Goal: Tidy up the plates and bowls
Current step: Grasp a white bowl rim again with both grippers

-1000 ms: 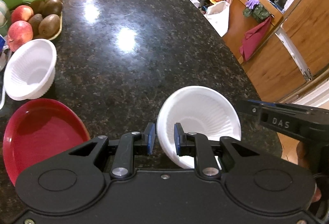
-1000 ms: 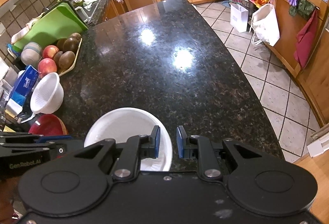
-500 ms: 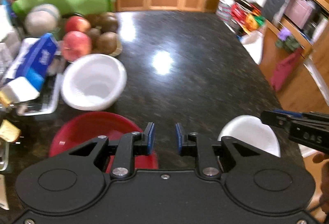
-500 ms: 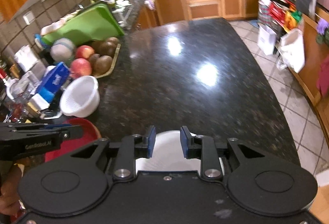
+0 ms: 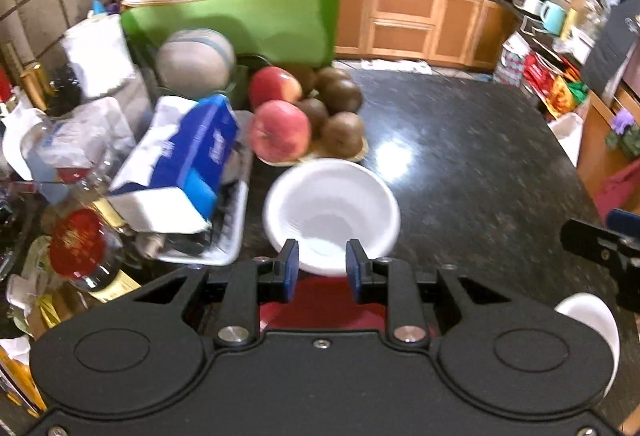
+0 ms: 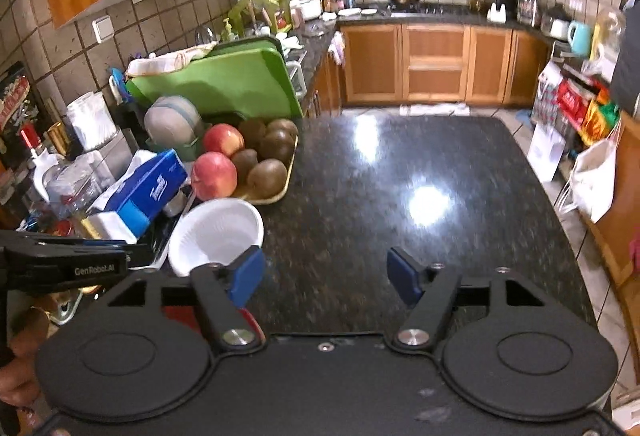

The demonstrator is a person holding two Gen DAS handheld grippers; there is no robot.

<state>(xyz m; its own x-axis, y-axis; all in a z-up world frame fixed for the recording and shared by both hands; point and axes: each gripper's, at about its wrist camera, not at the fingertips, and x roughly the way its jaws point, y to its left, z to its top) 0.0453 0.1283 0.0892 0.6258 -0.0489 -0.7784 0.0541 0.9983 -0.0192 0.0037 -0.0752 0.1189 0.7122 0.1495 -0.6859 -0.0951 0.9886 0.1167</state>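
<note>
Left wrist view, my left gripper hung slightly apart, empty, just before white bowl, red plate beneath, my right gripper spread wide, second bowl right of the plate.

Indoor lighting is bright and warm, from overhead. Two white glare patches sit on the polished dark bench right of centre. The left wrist view shows motion blur across the fruit and the clutter at left; the right wrist view is sharper. Fisheye distortion bends cabinets and wall tiles at frame edges.
</note>
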